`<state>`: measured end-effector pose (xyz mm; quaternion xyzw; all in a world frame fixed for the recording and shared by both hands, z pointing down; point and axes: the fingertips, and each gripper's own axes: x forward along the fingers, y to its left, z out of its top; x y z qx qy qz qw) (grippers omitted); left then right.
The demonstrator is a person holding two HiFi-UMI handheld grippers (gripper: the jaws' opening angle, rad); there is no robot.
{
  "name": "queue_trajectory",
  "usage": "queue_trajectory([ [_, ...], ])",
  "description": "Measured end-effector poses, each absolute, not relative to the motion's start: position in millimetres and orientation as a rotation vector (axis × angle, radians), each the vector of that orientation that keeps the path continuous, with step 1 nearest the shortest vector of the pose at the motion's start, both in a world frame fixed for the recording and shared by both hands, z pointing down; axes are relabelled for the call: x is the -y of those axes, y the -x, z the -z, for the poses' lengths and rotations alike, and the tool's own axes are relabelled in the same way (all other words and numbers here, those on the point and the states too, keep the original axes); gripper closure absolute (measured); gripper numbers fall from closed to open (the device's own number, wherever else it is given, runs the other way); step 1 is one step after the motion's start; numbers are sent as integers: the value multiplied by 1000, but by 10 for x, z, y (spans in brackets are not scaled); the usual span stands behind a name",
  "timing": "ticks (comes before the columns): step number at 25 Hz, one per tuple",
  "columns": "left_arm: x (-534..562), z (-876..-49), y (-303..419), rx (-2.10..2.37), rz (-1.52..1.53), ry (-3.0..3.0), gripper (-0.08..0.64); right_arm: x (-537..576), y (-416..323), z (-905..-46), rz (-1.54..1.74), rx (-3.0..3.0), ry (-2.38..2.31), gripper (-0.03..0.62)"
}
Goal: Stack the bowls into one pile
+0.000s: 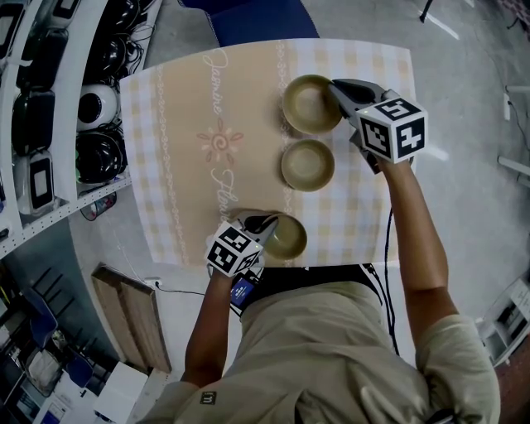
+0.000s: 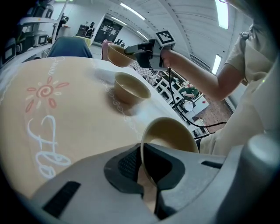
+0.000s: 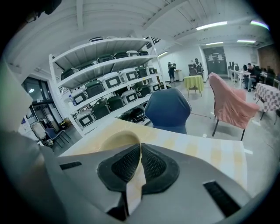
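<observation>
At the near edge of a table (image 1: pixel 186 157) spread with a pale checked cloth, a person's left gripper (image 1: pixel 267 224) is clamped on the rim of the nearest bowl (image 1: pixel 290 238), a tan one. The left gripper view shows both pads pressed to the thin wall, one inside and one outside. The bowl sits at the table's near edge, close to the person's waist, right of the cloth's white lettering.

Just beyond it, near the middle of the table, a second tan bowl (image 1: pixel 307 164) stands upright on the cloth, apart from the other two and touched by neither gripper. A pink sun motif (image 1: pixel 219 142) is printed to its left.

Farther still, the right gripper (image 1: pixel 335 89) pinches the right-hand rim of the third bowl (image 1: pixel 310 103), with its jaws closed on the wall. The right gripper view shows the rim between the ribbed pads. In the left gripper view this bowl is off the cloth, above and beyond the middle one.

Along the left of the table runs white shelving (image 1: pixel 50 124) stacked with dark cases. A blue chair (image 1: pixel 265 21) stands at the far end of the table. In the right gripper view, a chair draped in pink (image 3: pixel 229 103) stands to the right on the grey floor, with distant figures at tables beyond.
</observation>
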<state>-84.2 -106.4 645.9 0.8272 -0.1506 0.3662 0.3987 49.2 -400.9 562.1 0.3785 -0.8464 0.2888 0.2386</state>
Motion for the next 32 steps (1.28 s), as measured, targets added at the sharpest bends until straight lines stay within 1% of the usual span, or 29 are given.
queue_trajectory([
  [10,1055,-6446,820,383,-939,-2099,546,3683,-426,-5536,-798,2334,-974,578],
  [32,1049,-6429,782,400,-943,-2105,546,3005,-231,-5693,-787,2296,-821,578],
])
